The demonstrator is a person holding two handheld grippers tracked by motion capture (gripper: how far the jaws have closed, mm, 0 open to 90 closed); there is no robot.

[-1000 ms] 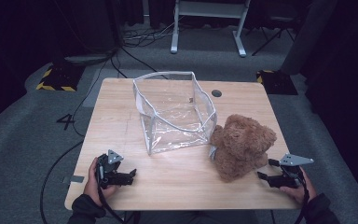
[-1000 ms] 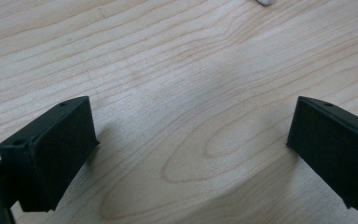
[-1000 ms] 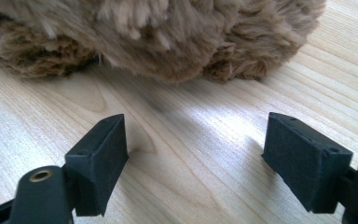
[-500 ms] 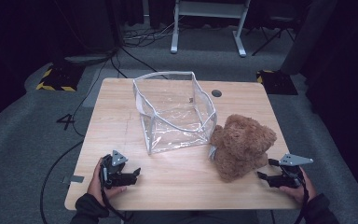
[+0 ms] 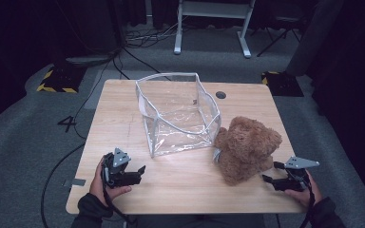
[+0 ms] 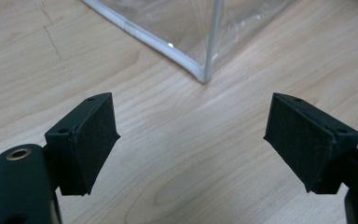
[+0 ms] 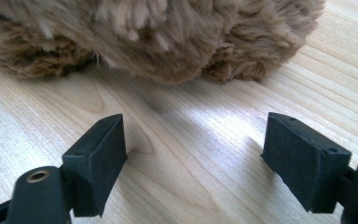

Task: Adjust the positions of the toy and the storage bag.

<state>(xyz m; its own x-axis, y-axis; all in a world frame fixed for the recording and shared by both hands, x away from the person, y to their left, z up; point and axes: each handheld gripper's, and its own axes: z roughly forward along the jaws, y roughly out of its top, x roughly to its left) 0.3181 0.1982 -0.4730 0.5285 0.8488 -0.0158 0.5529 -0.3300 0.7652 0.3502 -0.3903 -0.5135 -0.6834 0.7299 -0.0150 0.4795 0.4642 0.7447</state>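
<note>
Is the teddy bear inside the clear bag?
No, the teddy bear sits on the table beside the clear bag.

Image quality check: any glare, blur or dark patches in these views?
High view: table evenly lit, floor and background dark, faint glare on the clear bag. Left gripper view: sharp, a small highlight on the bag's seam. Right gripper view: teddy bear fur soft, shadow under it.

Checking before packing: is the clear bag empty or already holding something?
Empty: through the clear bag only its own walls and the table show; the teddy bear sits outside, beside it.
</note>
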